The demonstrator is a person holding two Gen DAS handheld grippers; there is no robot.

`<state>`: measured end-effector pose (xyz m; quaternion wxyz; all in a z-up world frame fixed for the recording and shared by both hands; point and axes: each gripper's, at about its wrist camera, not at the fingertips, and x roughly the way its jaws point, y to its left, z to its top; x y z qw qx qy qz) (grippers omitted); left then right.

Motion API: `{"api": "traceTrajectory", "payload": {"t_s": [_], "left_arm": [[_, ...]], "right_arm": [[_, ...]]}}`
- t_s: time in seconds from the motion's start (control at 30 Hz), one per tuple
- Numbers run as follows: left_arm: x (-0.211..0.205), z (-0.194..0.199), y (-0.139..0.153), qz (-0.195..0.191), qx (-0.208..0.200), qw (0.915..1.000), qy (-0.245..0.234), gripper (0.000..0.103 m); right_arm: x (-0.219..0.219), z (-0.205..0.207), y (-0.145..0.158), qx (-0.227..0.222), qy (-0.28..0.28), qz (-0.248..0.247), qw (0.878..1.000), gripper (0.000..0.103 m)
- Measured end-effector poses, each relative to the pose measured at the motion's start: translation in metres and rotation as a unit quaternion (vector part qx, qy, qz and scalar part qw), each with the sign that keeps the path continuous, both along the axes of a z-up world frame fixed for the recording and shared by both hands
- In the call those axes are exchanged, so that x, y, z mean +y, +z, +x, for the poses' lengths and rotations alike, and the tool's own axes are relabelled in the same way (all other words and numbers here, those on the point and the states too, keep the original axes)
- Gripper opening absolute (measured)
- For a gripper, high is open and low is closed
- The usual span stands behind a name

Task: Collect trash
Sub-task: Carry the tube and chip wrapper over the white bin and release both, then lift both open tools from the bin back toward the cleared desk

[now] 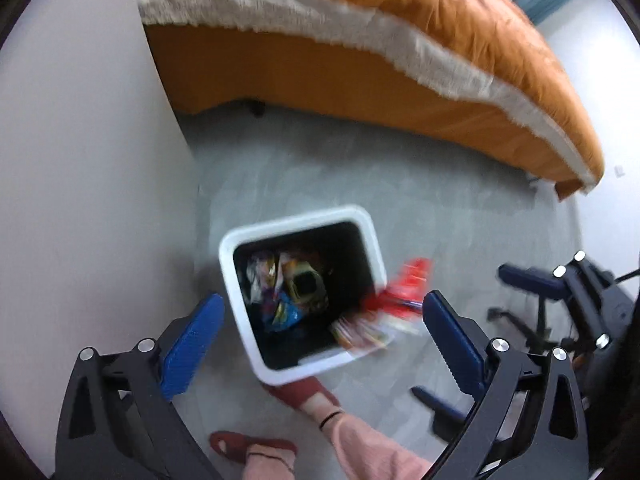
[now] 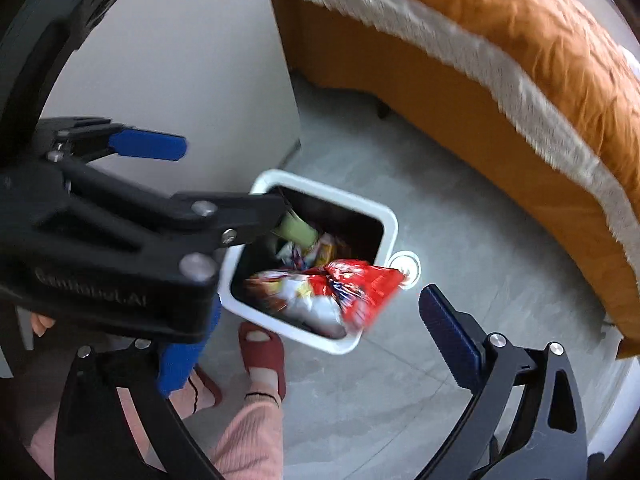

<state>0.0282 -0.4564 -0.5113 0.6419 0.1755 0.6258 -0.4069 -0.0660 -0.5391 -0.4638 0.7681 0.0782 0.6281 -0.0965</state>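
Wall (image 1: 92,152) on the left, pale and bare, ran down to the grey floor (image 1: 400,200). Left gripper (image 1: 320,320) hung over the bin, blue pads (image 1: 192,344) spread wide apart, nothing between them. From the right wrist view the same gripper crossed in from the left, its black linkage overlapping the near-left corner of the bin.

White square bin (image 1: 304,216) stood on the floor just beside the wall, dark liner inside, open top. Inside: crumpled snack wrappers (image 1: 288,288), silver, blue and yellow, piled at the bottom. A red-and-white snack bag (image 2: 340,292) lay at the near-right rim, partly over the edge, blurred. Could not tell whether it was resting on the rim or in the air. Neither gripper touched it.

Person's feet in red slippers (image 2: 264,352) were just near of the bin, pink trouser legs (image 2: 248,432) below them in view.

Right gripper (image 2: 316,328) sat above the bin too, fingers apart and empty; right pad (image 2: 448,332) was clear of the bag, left pad mostly hidden behind the other gripper's body. A small round white fitting (image 2: 405,266) sat on the floor touching the bin's right corner.

Far and right: a bed (image 1: 360,92) with orange base, orange quilt (image 1: 460,12) with white fringe draped over it. Office chair (image 1: 536,292), dark blue, at the far right edge in the left wrist view.
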Motion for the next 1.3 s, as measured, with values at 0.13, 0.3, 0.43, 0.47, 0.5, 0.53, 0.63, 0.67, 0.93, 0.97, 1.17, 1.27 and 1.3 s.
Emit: {"api": "traceTrajectory", "payload": {"t_s": [0.13,0.3,0.43,0.47,0.5,0.53,0.63,0.67,0.93,0.97,1.17,1.27,1.3], "left_arm": [[0.003,-0.01,-0.005,0.013,0.002,0.9999,-0.008,0.098],[0.008,-0.011,0.01,0.011,0.004,0.9999,0.006,0.098],[0.011,-0.011,0.039,-0.004,-0.005,0.9998,0.018,0.098],[0.012,-0.012,0.049,-0.009,-0.008,0.9997,0.021,0.098],[0.014,-0.012,0.062,-0.016,-0.013,0.9995,0.026,0.098],[0.015,-0.013,0.073,-0.023,-0.017,0.9992,0.03,0.098],[0.018,-0.017,0.116,-0.046,-0.032,0.9975,0.043,0.098],[0.019,-0.019,0.131,-0.053,-0.039,0.9967,0.047,0.098],[0.044,-0.025,0.274,-0.124,-0.139,0.9795,0.076,0.098],[0.048,-0.024,0.287,-0.131,-0.146,0.9773,0.08,0.098],[0.092,-0.016,0.377,-0.157,-0.242,0.9503,0.118,0.098],[0.125,-0.008,0.415,-0.16,-0.281,0.933,0.159,0.098],[0.14,-0.005,0.428,-0.162,-0.292,0.9263,0.175,0.098]], "right_arm": [[-0.006,-0.009,0.004,0.003,-0.008,-0.003,1.0,0.099],[-0.005,-0.014,0.02,-0.001,-0.01,-0.011,1.0,0.099],[0.0,-0.019,0.042,-0.009,-0.01,-0.016,1.0,0.099],[-0.001,-0.019,0.046,-0.01,-0.01,-0.019,1.0,0.099],[0.001,-0.022,0.054,-0.012,-0.009,-0.021,1.0,0.099],[0.002,-0.023,0.059,-0.013,-0.009,-0.022,1.0,0.099],[0.005,-0.034,0.094,-0.028,-0.017,-0.032,0.999,0.099],[0.005,-0.036,0.102,-0.033,-0.02,-0.032,0.999,0.099],[0.011,-0.042,0.224,-0.142,-0.046,-0.048,0.988,0.099],[0.014,-0.04,0.244,-0.162,-0.045,-0.058,0.984,0.099],[0.034,-0.021,0.325,-0.253,-0.03,-0.077,0.964,0.099],[0.053,-0.008,0.355,-0.293,-0.013,-0.072,0.953,0.099],[0.061,-0.002,0.364,-0.306,-0.005,-0.068,0.95,0.099]]}}
